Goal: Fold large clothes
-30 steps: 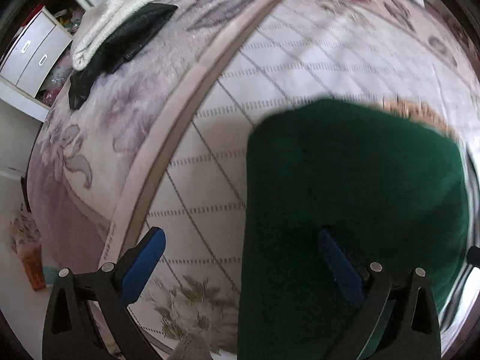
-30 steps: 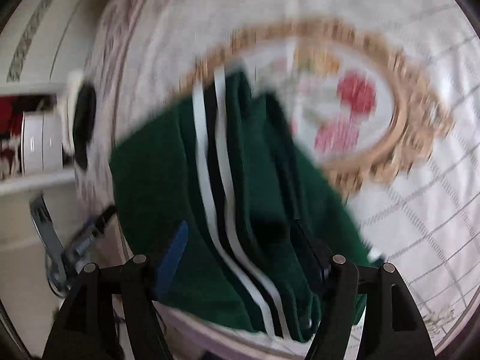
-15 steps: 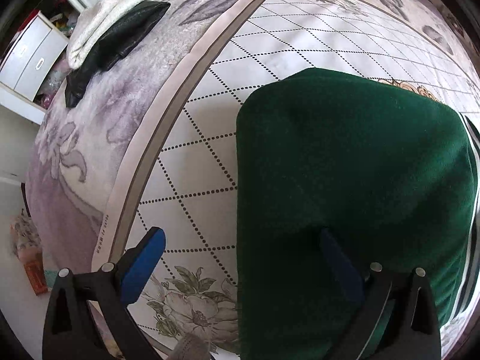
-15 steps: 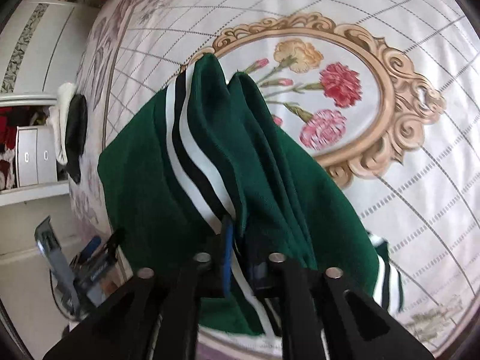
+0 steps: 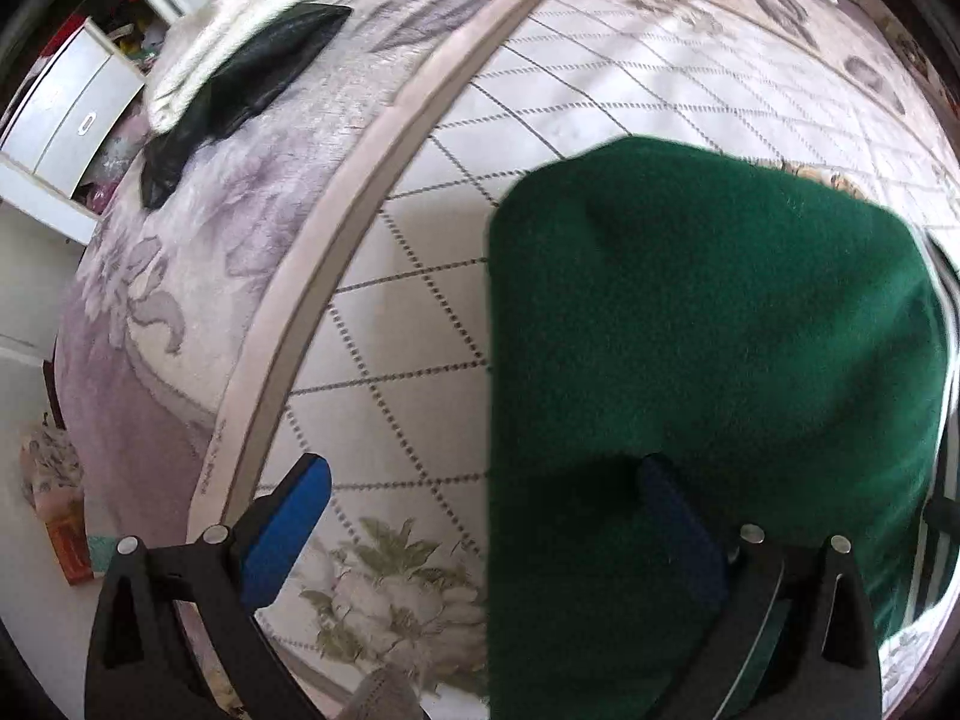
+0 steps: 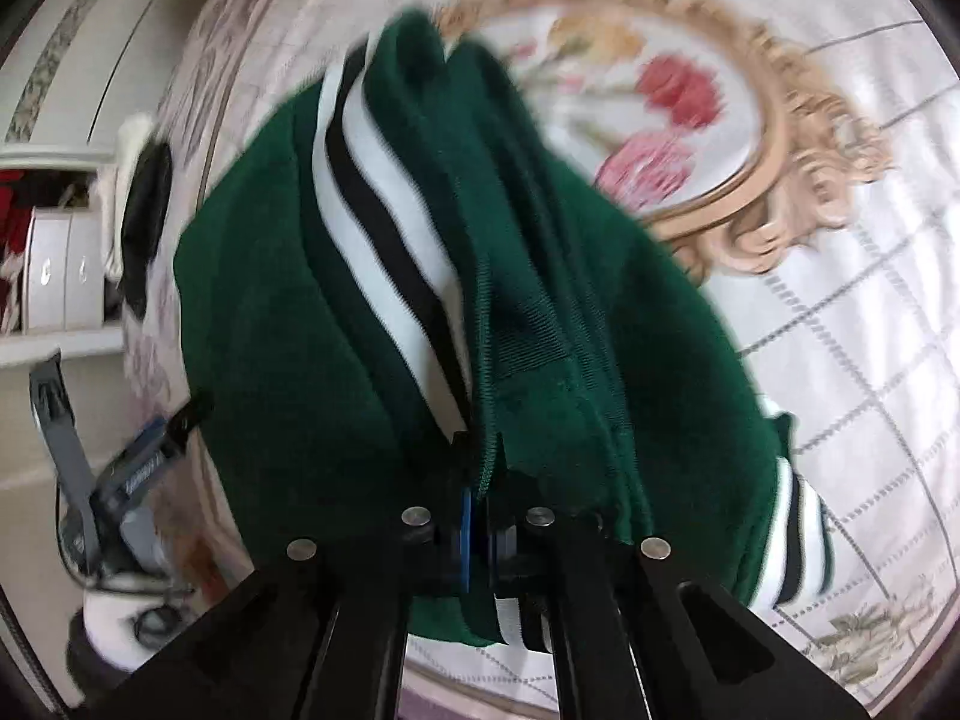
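- On the quilted floral bedspread (image 5: 420,276), left wrist view: the green garment (image 5: 708,360) lies folded, just right of the bedspread's pale curved band (image 5: 336,264). The left gripper (image 5: 480,516) has its blue-padded fingers (image 5: 288,516) wide apart, one over bare quilt, the other over the green cloth, clamping nothing. Far beyond the band lie a black item (image 5: 252,66) and a white towel (image 5: 240,24).
- Right wrist view: the right gripper (image 6: 480,516) has its fingers pinched together on a bunched edge of the garment (image 6: 300,324), beside its white-and-black stripes (image 6: 384,222). The cloth partly covers the bedspread's gold-framed flower medallion (image 6: 720,120).
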The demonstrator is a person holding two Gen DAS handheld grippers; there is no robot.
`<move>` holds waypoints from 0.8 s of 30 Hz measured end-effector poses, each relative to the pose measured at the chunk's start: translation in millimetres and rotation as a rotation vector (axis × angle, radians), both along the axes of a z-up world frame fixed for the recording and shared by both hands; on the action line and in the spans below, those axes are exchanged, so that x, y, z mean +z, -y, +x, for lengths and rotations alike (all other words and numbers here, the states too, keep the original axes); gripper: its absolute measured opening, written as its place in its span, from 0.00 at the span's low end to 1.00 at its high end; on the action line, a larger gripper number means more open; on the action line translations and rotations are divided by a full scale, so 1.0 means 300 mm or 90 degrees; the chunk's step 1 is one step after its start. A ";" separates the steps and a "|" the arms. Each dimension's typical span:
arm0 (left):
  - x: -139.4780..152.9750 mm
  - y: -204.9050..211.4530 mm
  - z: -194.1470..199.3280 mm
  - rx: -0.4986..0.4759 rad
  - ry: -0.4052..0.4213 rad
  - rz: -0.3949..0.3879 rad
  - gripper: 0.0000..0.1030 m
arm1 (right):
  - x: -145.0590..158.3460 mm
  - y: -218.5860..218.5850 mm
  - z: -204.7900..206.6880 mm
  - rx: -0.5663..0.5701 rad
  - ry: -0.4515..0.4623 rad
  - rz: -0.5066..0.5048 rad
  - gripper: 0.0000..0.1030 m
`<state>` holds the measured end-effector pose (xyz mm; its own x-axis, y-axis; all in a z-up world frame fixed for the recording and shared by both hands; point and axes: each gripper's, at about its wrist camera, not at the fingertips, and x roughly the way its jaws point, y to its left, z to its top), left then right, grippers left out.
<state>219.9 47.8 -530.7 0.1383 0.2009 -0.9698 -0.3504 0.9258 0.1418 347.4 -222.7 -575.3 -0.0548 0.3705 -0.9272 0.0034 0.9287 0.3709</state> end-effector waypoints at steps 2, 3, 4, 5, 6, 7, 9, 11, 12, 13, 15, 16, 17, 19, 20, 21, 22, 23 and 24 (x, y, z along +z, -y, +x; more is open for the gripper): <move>0.058 -0.035 -0.050 0.020 0.029 -0.005 1.00 | 0.011 0.003 -0.006 0.003 0.002 -0.016 0.03; 0.072 -0.050 -0.067 0.028 0.034 -0.010 1.00 | -0.003 0.021 -0.009 -0.002 -0.021 -0.008 0.03; 0.084 -0.068 -0.089 0.040 0.037 -0.022 1.00 | -0.015 0.026 -0.003 0.000 -0.035 -0.005 0.03; 0.088 -0.093 -0.112 0.055 0.042 -0.049 1.00 | -0.017 0.025 0.009 0.007 -0.037 -0.008 0.06; 0.082 -0.108 -0.126 0.066 0.043 -0.069 1.00 | -0.008 0.021 0.016 0.016 -0.038 -0.012 0.10; 0.063 -0.130 -0.141 0.081 0.044 -0.107 1.00 | 0.004 0.015 0.025 0.025 -0.037 -0.021 0.19; 0.015 -0.151 -0.149 0.104 0.042 -0.186 1.00 | 0.042 0.020 0.048 0.031 -0.009 -0.032 0.58; -0.025 -0.154 -0.148 0.127 0.057 -0.258 1.00 | 0.062 0.030 0.074 0.034 0.023 -0.034 1.00; -0.050 -0.150 -0.139 0.133 0.064 -0.295 1.00 | 0.058 0.032 0.094 0.039 0.035 -0.033 1.00; -0.063 -0.141 -0.127 0.131 0.066 -0.312 1.00 | 0.041 0.029 0.120 0.045 0.034 -0.034 1.00; -0.103 -0.123 -0.093 0.118 0.068 -0.337 1.00 | -0.019 0.021 0.176 0.054 0.019 -0.021 1.00; -0.122 -0.112 -0.077 0.110 0.067 -0.349 1.00 | -0.053 0.024 0.203 0.059 0.012 -0.024 1.00; -0.143 -0.105 -0.060 0.108 0.063 -0.361 1.00 | -0.094 0.025 0.232 0.072 0.005 -0.023 1.00; -0.169 -0.102 -0.035 0.113 0.071 -0.390 1.00 | -0.144 0.030 0.269 0.089 -0.013 0.012 1.00; -0.182 -0.101 -0.021 0.118 0.074 -0.406 1.00 | -0.167 0.026 0.284 0.099 -0.028 0.037 1.00; -0.189 -0.099 -0.006 0.121 0.083 -0.423 1.00 | -0.197 0.024 0.300 0.108 -0.052 0.072 1.00; -0.192 -0.094 0.008 0.120 0.092 -0.435 1.00 | -0.223 0.022 0.308 0.104 -0.074 0.111 1.00; -0.187 -0.093 0.021 0.118 0.093 -0.434 1.00 | -0.251 0.029 0.316 0.098 -0.101 0.154 1.00; -0.179 -0.083 0.037 0.112 0.096 -0.430 1.00 | -0.260 0.032 0.322 0.104 -0.105 0.168 1.00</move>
<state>231.0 72.8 -584.5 0.3017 -0.4059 -0.8627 -0.4727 0.7221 -0.5051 443.8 -232.4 -653.2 -0.2742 0.5702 -0.7744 -0.0568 0.7943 0.6049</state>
